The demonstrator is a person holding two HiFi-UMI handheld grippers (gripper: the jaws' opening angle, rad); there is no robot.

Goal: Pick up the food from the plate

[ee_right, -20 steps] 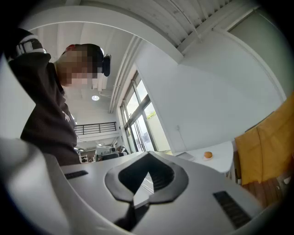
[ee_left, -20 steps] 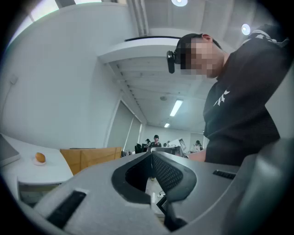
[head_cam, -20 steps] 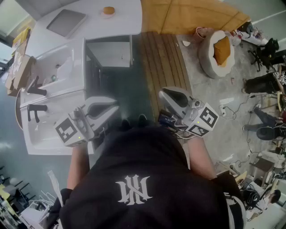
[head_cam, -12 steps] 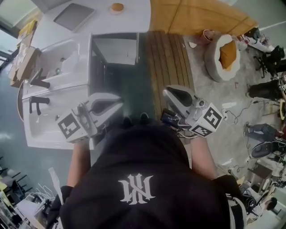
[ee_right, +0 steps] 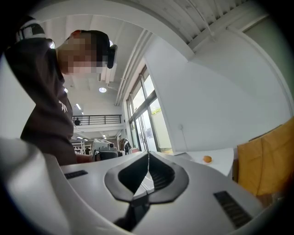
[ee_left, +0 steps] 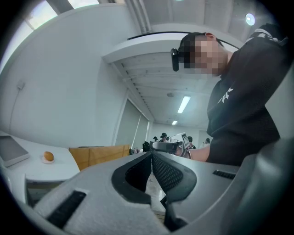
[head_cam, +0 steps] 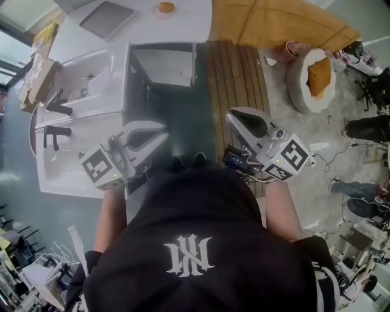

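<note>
The food (head_cam: 164, 8), a small orange-brown round piece, lies on a small plate (head_cam: 164, 13) at the far end of the white counter. It also shows as the food (ee_left: 48, 156) in the left gripper view and the food (ee_right: 207, 159) in the right gripper view. My left gripper (head_cam: 162, 130) is held close in front of the person's body, far from the plate, its jaws shut with nothing between them. My right gripper (head_cam: 232, 115) hangs at the same height on the right, jaws also shut and empty. The jaw tips meet in each gripper view: left gripper (ee_left: 151, 153), right gripper (ee_right: 148, 154).
A white double sink (head_cam: 79, 76) with black faucets (head_cam: 53, 108) fills the left. A grey flat tablet (head_cam: 108, 18) lies near the plate. An open dark cabinet (head_cam: 163, 67) is ahead, a wooden floor strip (head_cam: 234, 73) and a round pet bed (head_cam: 311, 74) to the right.
The head view has drifted a little, so counter and sink sit slightly further right and up in the frame. Both grippers stay shut and empty in front of the body.
</note>
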